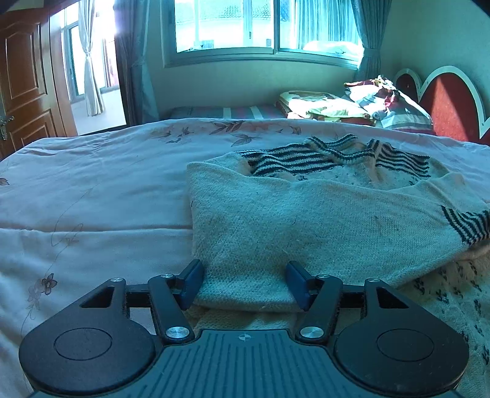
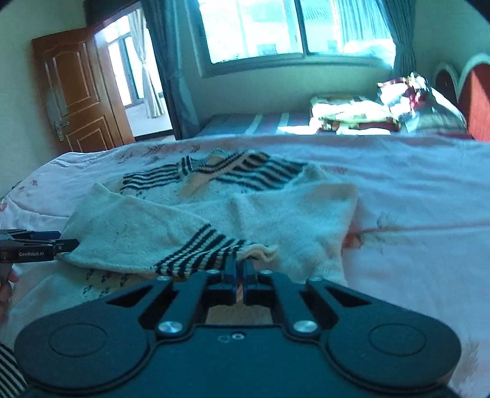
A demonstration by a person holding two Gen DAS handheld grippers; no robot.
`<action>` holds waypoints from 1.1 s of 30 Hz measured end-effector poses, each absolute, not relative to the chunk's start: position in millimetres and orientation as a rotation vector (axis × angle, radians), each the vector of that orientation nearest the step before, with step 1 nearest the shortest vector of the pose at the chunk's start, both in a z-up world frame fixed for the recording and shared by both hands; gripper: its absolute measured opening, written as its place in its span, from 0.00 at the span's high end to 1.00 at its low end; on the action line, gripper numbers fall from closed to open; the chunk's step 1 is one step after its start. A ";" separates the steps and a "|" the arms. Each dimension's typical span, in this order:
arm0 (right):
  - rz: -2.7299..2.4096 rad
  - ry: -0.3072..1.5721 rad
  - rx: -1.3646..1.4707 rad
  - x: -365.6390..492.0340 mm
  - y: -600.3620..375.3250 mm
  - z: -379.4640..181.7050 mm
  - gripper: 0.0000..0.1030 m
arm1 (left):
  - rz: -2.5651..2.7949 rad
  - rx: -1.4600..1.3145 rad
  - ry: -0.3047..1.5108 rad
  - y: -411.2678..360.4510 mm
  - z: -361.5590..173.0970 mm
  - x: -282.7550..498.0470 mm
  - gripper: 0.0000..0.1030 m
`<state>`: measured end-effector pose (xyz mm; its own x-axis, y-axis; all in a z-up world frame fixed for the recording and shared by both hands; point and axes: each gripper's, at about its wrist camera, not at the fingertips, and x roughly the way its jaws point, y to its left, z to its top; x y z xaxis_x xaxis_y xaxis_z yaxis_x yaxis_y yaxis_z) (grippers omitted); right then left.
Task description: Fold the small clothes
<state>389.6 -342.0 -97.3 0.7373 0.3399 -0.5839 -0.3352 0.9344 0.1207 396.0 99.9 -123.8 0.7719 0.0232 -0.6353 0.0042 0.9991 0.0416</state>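
Sweater (image 1: 306, 220), a small cream knit with dark stripes at the collar and cuffs, lies spread on the pale floral bedcover (image 1: 92, 189) of the near bed, its body partly folded over on itself; the striped collar (image 1: 337, 156) points toward the window (image 1: 260, 27), and in the left wrist view a folded flap of plain cream knit reaches down to the camera.

Left gripper (image 1: 245, 284) sits low at the near edge of that flap; its jaws stand about half open, one blue pad (image 1: 191, 284) at either side of the knit's edge, and the cloth lies between them without being pinched; whether the pads touch the wool I cannot tell. In the right wrist view the same tool shows at the left edge, and just under it a bit of the person's hand (image 2: 7, 287).

Right gripper (image 2: 240, 275) has its jaws closed tight on the striped cuff (image 2: 196, 251) of a sleeve laid across the garment's front; a fold of pale knit bunches just past the fingertips.

No box, basket or drawer shows in either view; the only thing bearing anything is the bed itself. Beyond it a second bed (image 1: 226, 111) carries a heap of folded bedding (image 1: 324, 105) and a pillow (image 1: 398, 110) against a red heart-shaped headboard (image 1: 450, 104); a brown wooden door (image 2: 76, 88) stands open at the left.
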 end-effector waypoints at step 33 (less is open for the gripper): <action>0.342 0.736 -0.138 399.3 -323.7 -108.0 0.79 | 0.102 0.140 0.735 65.6 -124.3 363.7 0.23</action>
